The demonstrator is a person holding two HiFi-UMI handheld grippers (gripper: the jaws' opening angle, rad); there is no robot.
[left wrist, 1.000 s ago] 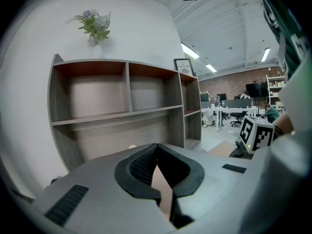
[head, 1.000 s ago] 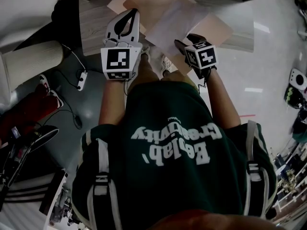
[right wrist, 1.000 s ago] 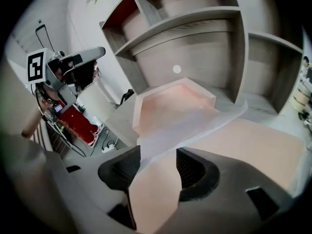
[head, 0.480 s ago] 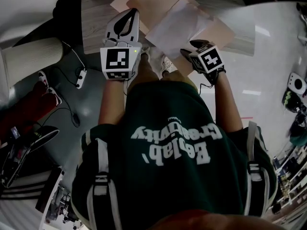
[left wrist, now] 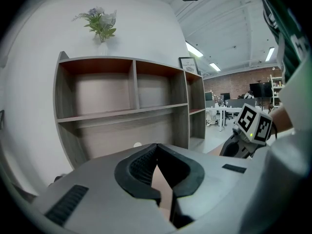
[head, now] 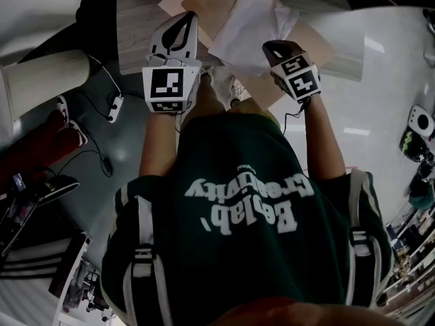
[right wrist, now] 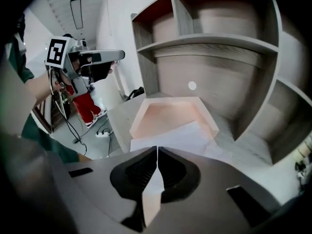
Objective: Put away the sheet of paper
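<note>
The white sheet of paper [head: 248, 26] lies partly over a shallow pink tray [head: 314, 46] on the wooden surface. My right gripper [head: 270, 46] has just been closing and is now shut on the sheet's near edge, which buckles up by it. In the right gripper view the sheet [right wrist: 180, 135] runs from the tray [right wrist: 165, 113] down between the closed right gripper [right wrist: 157, 149]. My left gripper [head: 185, 15] hovers to the left of the sheet; its tips meet in the left gripper view [left wrist: 156, 145] with nothing between them.
A grey shelf unit [left wrist: 126, 111] with empty compartments stands behind the surface, a small plant [left wrist: 100, 23] on top. The same shelves [right wrist: 219, 43] rise just beyond the tray. On the floor at left lie cables and a power strip [head: 115, 111].
The right gripper has rolled, shifted up the picture toward the sheet and closed on its near edge. The sheet has bunched up there. The left gripper has stayed put.
</note>
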